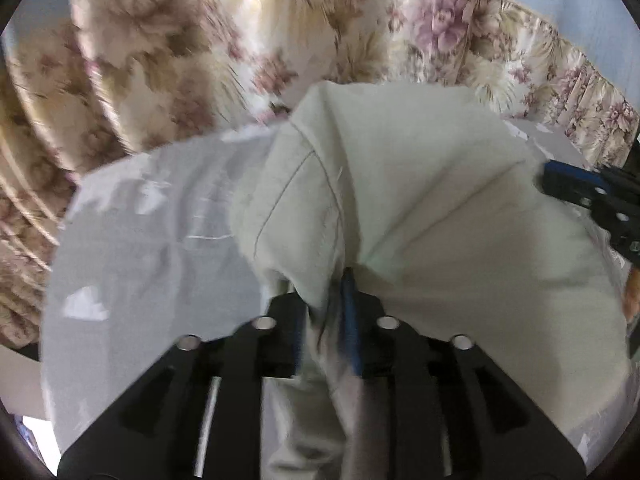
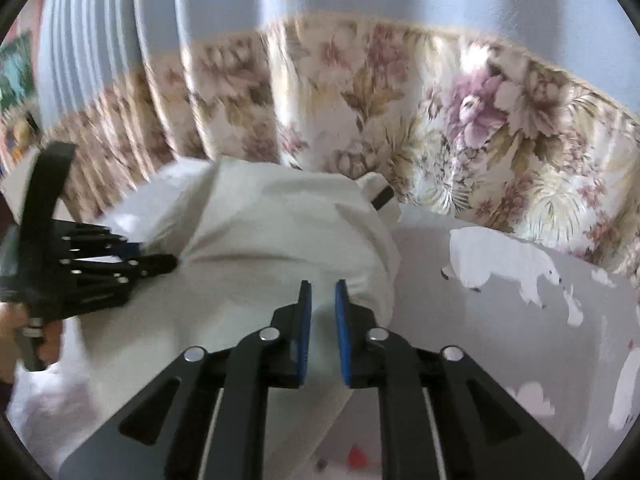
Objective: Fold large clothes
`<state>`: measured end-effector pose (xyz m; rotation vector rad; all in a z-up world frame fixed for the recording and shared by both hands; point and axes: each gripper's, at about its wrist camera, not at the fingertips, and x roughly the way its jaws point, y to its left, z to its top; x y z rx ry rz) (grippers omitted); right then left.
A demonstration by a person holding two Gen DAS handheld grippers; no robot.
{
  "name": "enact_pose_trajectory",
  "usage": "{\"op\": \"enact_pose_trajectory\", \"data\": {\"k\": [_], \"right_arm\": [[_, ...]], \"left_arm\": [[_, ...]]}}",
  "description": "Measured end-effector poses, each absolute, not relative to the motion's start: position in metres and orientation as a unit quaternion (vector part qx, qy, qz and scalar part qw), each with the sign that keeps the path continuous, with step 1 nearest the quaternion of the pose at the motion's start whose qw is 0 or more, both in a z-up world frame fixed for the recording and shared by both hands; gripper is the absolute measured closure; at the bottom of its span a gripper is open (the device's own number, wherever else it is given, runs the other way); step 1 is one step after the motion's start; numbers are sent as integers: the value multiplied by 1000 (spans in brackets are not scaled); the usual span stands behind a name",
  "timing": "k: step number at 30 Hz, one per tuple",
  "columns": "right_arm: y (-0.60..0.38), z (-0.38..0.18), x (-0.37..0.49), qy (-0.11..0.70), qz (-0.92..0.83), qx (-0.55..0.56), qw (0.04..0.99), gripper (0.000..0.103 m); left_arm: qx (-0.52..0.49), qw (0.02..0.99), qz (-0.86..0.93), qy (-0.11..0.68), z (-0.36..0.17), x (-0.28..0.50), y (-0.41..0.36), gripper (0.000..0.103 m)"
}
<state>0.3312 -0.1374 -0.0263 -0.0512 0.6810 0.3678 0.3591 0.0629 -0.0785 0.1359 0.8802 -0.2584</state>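
While the left wrist view is smeared by motion, it shows the left gripper (image 1: 340, 300) with its jaws drawn close on a gathered fold of the cream garment (image 1: 400, 184), the cloth bunching between the blue pads (image 1: 352, 320) and fanning away forward and to the right over the pale table cover (image 1: 152, 240). From this grip a tensioned ridge runs toward the right gripper (image 1: 560, 188), which enters at the right edge and meets the far corner of the cloth, so the stretched edge between the two hands lies roughly left to right, with the bulk mounded beyond it toward the floral curtain (image 1: 200, 60). Seen from the right wrist view, the right gripper (image 2: 322, 304) has its jaws narrowly apart with a thick roll of the garment (image 2: 280, 232) filling the gap and pressed by both pads, so I judge it held. The left gripper (image 2: 160, 264) bites the opposite end at the left, near a hand (image 2: 12, 328). Long axis here runs side to side between grips; the mound points away toward the curtain (image 2: 440, 112), and both hands sit equally at its near edge, so a fold would likely carry that edge forward.
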Motion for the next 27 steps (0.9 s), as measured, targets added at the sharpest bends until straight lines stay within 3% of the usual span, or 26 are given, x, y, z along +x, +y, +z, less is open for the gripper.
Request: {"op": "enact_pose_trajectory", "data": {"k": [3, 7, 14, 20, 21, 22, 23, 24, 25, 27], "right_arm": [[-145, -16, 291, 318, 201, -17, 926, 90], [-141, -23, 254, 321, 238, -3, 917, 90], [-129, -64, 235, 344, 218, -72, 910, 94], [-137, -70, 239, 349, 225, -42, 909, 93], [-142, -66, 239, 349, 231, -28, 908, 89], [-152, -60, 236, 347, 230, -2, 909, 75], [-159, -56, 235, 341, 226, 18, 912, 49], [-167, -52, 232, 333, 220, 34, 916, 41], [-176, -48, 228, 318, 208, 50, 924, 39], [-184, -48, 229, 313, 192, 61, 928, 39]], "left_arm": [[71, 909, -113, 394, -57, 325, 71, 58], [39, 909, -144, 388, -46, 287, 71, 50], [25, 881, -154, 446, -102, 288, 56, 49], [-18, 876, -155, 457, -112, 294, 63, 46], [-21, 878, -153, 453, -108, 292, 66, 46], [-19, 885, -146, 442, -99, 285, 69, 43], [-15, 892, -133, 431, -91, 277, 71, 37], [-15, 898, -124, 422, -85, 272, 75, 21], [-17, 905, -111, 409, -77, 265, 78, 7], [-20, 917, -96, 387, -64, 251, 81, 6]]}}
